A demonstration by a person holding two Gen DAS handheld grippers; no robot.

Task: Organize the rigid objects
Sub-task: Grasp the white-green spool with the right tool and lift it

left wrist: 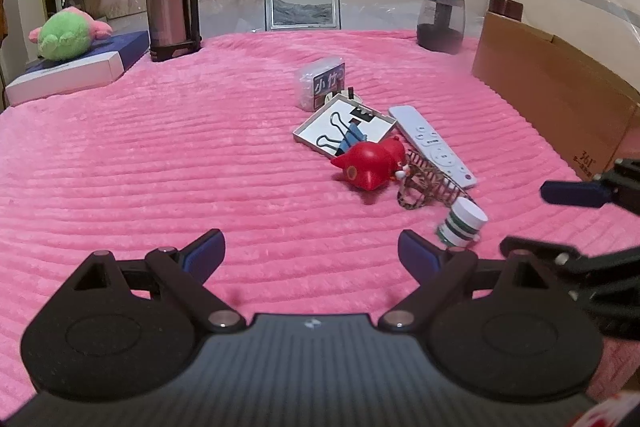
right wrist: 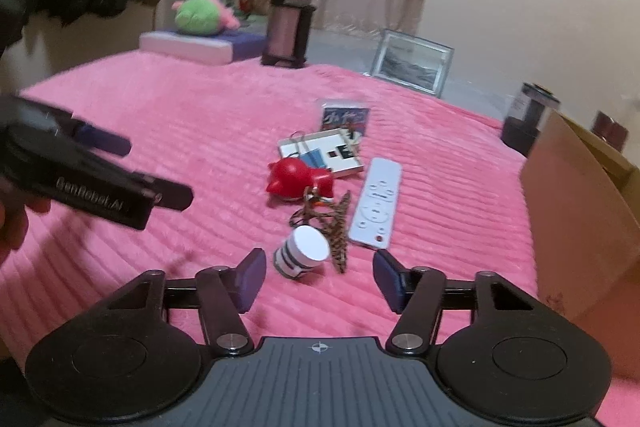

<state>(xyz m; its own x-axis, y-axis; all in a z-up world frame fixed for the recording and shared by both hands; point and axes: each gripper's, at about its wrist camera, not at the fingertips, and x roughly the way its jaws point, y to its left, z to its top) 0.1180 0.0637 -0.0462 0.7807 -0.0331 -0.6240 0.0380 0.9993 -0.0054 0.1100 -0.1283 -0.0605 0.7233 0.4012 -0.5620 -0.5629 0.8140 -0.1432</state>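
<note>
A cluster of small objects lies on the pink blanket: a white pill bottle on its side, a leopard-print hair claw, a red fox figurine, a white remote, a shallow white box with binder clips, and a clear packet. My left gripper is open and empty, left of the bottle. My right gripper is open and empty, with the bottle just ahead between its fingers.
An open cardboard box stands at the right edge. At the back stand a steel thermos, a picture frame, a dark jar and a plush toy on a flat box.
</note>
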